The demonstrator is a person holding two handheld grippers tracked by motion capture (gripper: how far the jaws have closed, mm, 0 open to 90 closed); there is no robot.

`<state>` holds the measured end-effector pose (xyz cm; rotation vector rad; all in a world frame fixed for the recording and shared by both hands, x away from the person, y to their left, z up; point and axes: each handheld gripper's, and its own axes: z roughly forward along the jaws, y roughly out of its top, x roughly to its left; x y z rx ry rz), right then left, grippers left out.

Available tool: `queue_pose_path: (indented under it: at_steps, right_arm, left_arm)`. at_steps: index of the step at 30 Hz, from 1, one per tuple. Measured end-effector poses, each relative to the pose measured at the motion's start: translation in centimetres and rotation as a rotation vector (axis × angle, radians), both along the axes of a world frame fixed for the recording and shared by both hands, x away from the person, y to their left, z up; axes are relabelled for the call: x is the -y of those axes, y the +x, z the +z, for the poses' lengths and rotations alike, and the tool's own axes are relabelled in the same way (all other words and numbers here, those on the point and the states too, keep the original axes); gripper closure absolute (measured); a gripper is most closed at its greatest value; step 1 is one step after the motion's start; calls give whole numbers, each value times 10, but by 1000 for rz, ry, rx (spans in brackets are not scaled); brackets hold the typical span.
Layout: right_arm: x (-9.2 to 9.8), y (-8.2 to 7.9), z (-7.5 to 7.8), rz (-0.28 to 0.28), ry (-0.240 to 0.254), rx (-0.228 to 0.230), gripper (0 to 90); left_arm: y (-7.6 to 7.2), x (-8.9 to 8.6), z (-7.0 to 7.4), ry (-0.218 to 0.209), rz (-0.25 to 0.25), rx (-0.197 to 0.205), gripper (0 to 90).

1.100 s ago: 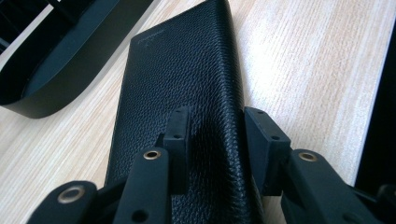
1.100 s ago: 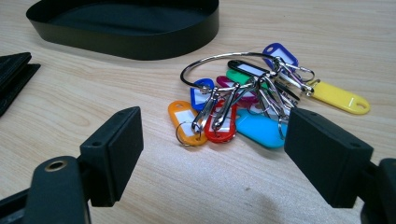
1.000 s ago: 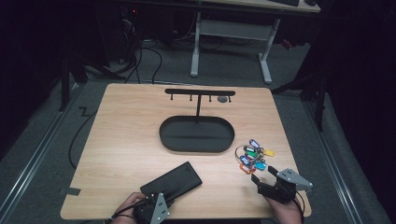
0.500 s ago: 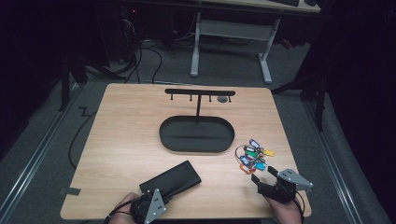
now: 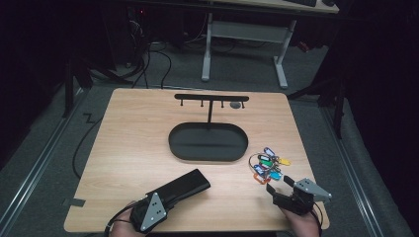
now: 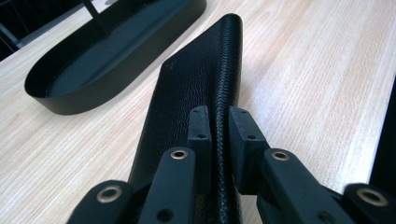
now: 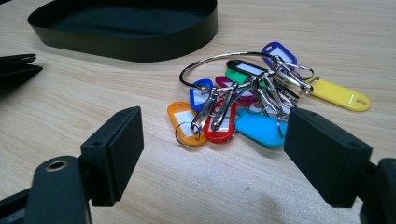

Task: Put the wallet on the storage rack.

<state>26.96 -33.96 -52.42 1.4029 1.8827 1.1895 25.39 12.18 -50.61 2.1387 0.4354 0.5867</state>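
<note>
Left gripper clamped on a black leather case; right gripper open beside a bunch of key tags.

In the high view, the left gripper [image 5: 170,195] held the near end of the black case [image 5: 185,185] at the wooden table's [image 5: 128,138] front edge, while the right gripper [image 5: 277,185] sat just short of the key tags [image 5: 267,165], near the oval black tray [image 5: 207,142]. In the left gripper view, the jaws had just been closing and pinched the case's [image 6: 196,79] stitched edge between them, the tray [image 6: 112,60] beyond. In the right gripper view, the jaws stood wide apart and empty, the coloured tags [image 7: 247,98] lying on the table just ahead.
</note>
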Motion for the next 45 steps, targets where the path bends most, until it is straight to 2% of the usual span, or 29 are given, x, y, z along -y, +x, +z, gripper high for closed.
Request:
queue_pose_path:
  at_steps: [6,14,18,21,30,34,38,45]
  right_arm:
    - [-1,-1,0,2,-5,2,203]
    - [-1,-1,1,-1,-5,6,204]
    - [0,-1,0,-3,-3,3,204]
    - [-1,-1,1,1,-10,7,204]
    - [2,1,0,-11,-1,-3,205]
    - [2,2,0,-6,-7,3,205]
    - [0,2,-1,0,-12,0,205]
    - [1,1,1,2,-10,8,205]
  left_arm:
    - [0,-4,4,-29,12,-1,810]
    - [3,-11,8,-89,19,-38,814]
    - [2,-13,13,-133,10,-66,817]
    - [2,-13,14,-141,7,-69,818]
    - [0,-12,20,-193,-5,-123,822]
    - [0,-14,23,-208,-7,-126,823]
    - [6,-22,22,-258,6,-158,823]
    - [12,-26,22,-287,21,-171,822]
